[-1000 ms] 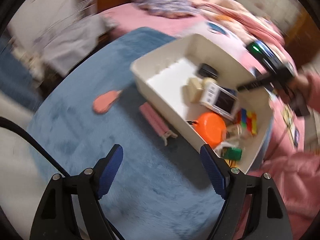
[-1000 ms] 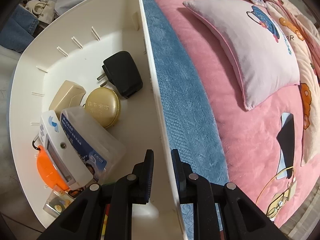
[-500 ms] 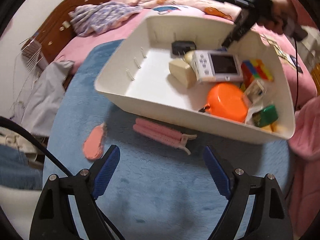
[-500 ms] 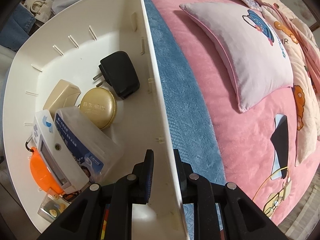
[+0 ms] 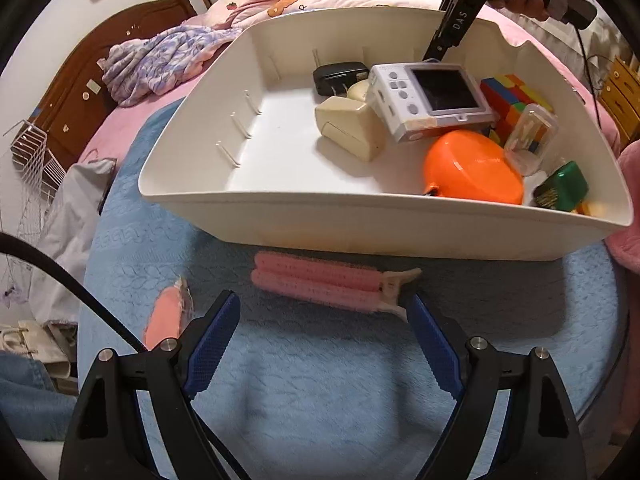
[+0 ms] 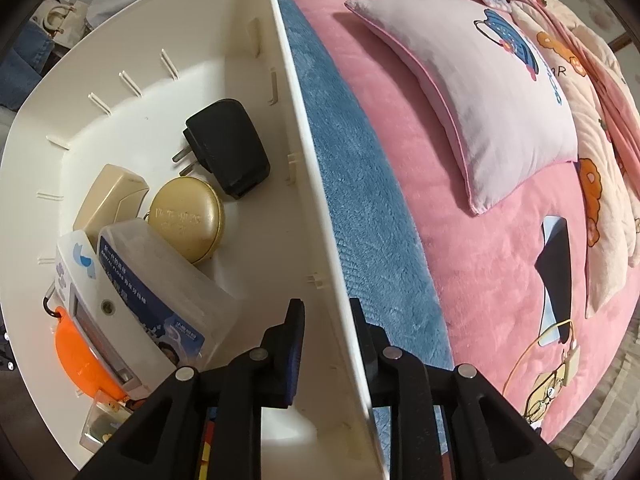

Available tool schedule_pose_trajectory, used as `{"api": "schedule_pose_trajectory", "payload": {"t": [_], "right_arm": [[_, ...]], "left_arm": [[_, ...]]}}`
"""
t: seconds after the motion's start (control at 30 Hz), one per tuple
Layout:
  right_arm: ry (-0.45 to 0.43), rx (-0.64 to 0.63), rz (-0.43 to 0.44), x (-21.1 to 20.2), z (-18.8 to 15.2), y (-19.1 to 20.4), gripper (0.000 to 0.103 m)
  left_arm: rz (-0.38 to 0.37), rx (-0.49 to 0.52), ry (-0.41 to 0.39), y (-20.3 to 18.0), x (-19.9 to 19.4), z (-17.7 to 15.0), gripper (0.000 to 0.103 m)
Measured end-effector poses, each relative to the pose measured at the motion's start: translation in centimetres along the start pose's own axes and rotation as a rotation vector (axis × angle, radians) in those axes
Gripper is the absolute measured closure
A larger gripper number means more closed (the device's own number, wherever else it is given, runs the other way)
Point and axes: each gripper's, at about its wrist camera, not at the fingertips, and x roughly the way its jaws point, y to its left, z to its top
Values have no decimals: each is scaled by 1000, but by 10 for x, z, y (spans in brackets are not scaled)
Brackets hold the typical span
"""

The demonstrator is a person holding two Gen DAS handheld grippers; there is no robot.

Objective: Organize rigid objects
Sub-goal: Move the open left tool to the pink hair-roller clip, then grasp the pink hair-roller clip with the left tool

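while the right gripper (image 6: 326,340) pinched the bin (image 5: 360,232) wall, the spread left gripper (image 5: 324,344) faced the pink clip (image 5: 320,284), lying crosswise just before the bin.

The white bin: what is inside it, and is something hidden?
The white bin holds a black charger, beige box, white device, orange case, colour cube, clear box and green item. Whatever lies under them is covered.

bed: pink cover (image 6: 472,240) | headboard: dark wood (image 5: 80,92) | wall: white (image 5: 48,24)
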Motion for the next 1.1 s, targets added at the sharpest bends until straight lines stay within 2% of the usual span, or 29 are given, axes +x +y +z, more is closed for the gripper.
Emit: {"api": "schedule_pose_trajectory", "payload": {"t": [0.23, 0.47, 0.6, 1.1], "right_arm": [[3, 17, -2, -1, 0, -1, 79], [3, 26, 1, 0, 0, -2, 79], [4, 33, 3, 0, 0, -2, 79], [6, 45, 9, 3, 1, -3, 79]], "left_arm": [[-6, 56, -47, 2, 8, 1, 16], [-62, 93, -51, 6, 13, 6, 15], [-98, 84, -43, 12, 16, 8, 12], [-290, -11, 29, 34, 32, 13, 11]]}}
